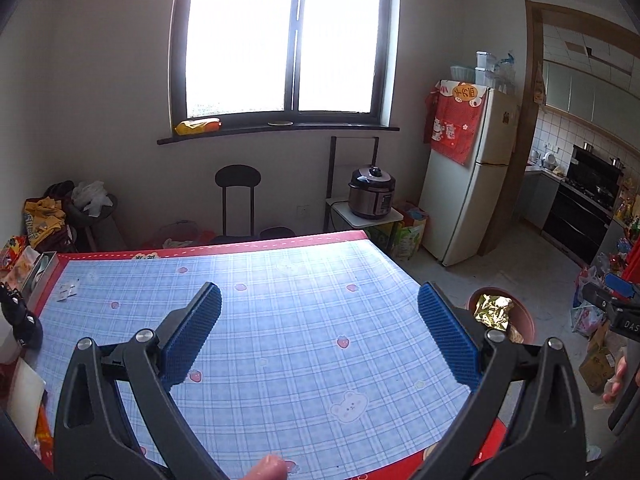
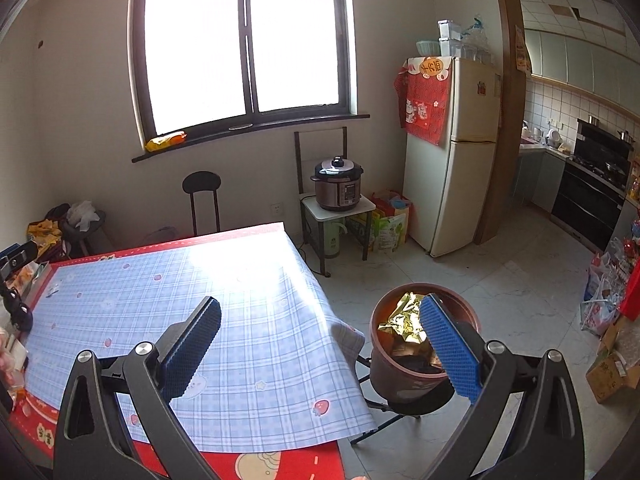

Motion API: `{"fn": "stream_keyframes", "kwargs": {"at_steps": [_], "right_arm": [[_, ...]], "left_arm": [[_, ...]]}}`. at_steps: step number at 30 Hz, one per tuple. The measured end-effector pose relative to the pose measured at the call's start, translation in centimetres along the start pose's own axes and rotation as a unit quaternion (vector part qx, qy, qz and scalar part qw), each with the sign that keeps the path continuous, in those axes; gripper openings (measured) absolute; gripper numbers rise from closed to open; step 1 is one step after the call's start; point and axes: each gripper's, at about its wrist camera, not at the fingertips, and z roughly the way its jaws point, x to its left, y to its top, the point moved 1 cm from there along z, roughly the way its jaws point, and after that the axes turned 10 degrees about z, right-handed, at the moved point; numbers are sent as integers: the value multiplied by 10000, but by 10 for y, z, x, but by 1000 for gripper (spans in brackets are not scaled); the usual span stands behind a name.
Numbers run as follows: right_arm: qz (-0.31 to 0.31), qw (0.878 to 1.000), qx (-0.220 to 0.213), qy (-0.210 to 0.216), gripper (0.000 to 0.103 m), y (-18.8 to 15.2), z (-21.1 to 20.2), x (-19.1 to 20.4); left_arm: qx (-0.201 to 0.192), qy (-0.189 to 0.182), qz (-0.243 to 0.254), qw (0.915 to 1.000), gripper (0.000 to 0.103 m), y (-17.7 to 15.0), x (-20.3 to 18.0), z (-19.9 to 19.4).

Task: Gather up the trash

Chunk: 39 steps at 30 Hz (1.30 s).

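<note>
A brown round bin (image 2: 404,372) stands on a black stool right of the table, with crumpled gold foil trash (image 2: 404,316) in it. It also shows in the left wrist view (image 1: 524,320), with the foil (image 1: 492,310) inside. My right gripper (image 2: 320,344) is open and empty, above the table's right edge, its right finger over the bin. My left gripper (image 1: 320,332) is open and empty above the blue plaid tablecloth (image 1: 280,320). A small white scrap (image 1: 67,291) lies at the table's far left corner.
Snack packets and a box (image 1: 24,260) crowd the table's left edge, beside a black object (image 1: 24,320). A black chair (image 1: 238,200) stands behind the table. A pressure cooker (image 2: 338,186) sits on a small stand, next to a fridge (image 2: 452,152). Bags and boxes (image 2: 612,344) line the right floor.
</note>
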Motion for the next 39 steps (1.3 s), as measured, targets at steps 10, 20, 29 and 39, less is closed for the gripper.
{"fn": "stream_keyframes", "kwargs": {"at_steps": [10, 20, 29, 39], "right_arm": [[-15, 9999, -54, -139, 97, -4, -3, 20], [94, 9993, -131, -340, 97, -6, -11, 13], [185, 9985, -158, -486, 97, -5, -14, 1], [250, 9978, -169, -593, 97, -5, -17, -11]], "left_arm": [[-40, -21, -24, 10000, 97, 1, 14, 0], [-101, -178, 126, 9997, 97, 4, 5, 5], [-78, -346, 194, 9992, 97, 6, -8, 11], [-61, -503, 267, 9984, 97, 6, -22, 16]]}}
